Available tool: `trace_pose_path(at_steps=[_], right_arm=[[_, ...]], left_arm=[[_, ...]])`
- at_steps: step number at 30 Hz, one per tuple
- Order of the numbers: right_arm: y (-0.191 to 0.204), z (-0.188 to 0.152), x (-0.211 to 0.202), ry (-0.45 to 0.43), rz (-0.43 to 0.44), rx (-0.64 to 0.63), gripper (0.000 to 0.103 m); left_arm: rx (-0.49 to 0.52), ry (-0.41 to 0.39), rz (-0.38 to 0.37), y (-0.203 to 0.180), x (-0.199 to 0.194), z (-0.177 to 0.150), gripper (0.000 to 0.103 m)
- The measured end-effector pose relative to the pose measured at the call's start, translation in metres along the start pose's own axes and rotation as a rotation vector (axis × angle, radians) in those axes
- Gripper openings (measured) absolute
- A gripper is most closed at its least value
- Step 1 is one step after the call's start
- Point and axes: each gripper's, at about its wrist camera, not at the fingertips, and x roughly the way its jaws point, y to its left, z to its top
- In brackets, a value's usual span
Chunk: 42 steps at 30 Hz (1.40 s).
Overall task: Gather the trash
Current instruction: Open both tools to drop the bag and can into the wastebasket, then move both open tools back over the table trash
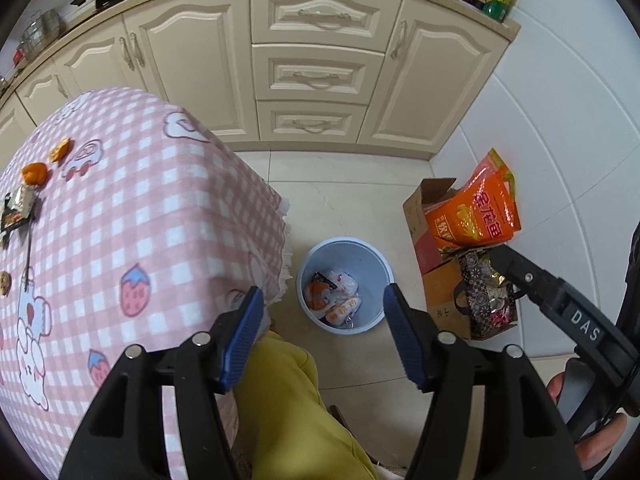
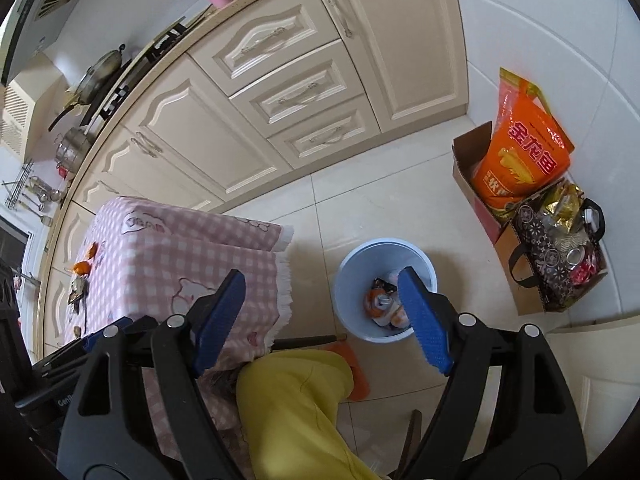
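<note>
Trash: crumpled orange-and-white wrappers [image 1: 334, 298] lie at the bottom of the round pale-blue plastic bin [image 1: 376, 258] on the tiled floor.

The left gripper [image 1: 324, 332] hangs above that bin, its blue-padded jaws spread wide with nothing between them; the right gripper [image 2: 324, 320] hangs likewise, jaws apart and bare. Just beside the bin stands a table under a pink checked cloth [image 1: 132, 216], where orange peel pieces [image 1: 36, 172] and a torn foil wrapper [image 1: 18, 206] lie. Near the wall, an open cardboard box [image 2: 468, 160] holds an orange bag [image 2: 520, 160].
</note>
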Motion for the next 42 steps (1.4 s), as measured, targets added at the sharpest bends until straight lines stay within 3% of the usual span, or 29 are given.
trace_pose_path(at_steps=[8,24,35,42], right_arm=[[0.034,-0.015,-0.005,0.005,0.030,-0.055,0.078],[0.158,-0.054,0.005,0.072,0.143,-0.282,0.078],[0.254,-0.084,0.035,0.152,0.195,-0.449,0.078],[0.294,-0.089,0.060,0.201,0.208,-0.499,0.078]], left_arm=[[-0.069,-0.043,0.007,0.036,-0.026,-0.010,0.065],[-0.323,-0.126,0.067,0.165,-0.081,-0.048,0.067],[-0.534,-0.096,0.103,0.268,-0.088,-0.071,0.067],[-0.630,-0.082,0.119,0.322,-0.081,-0.060,0.067]])
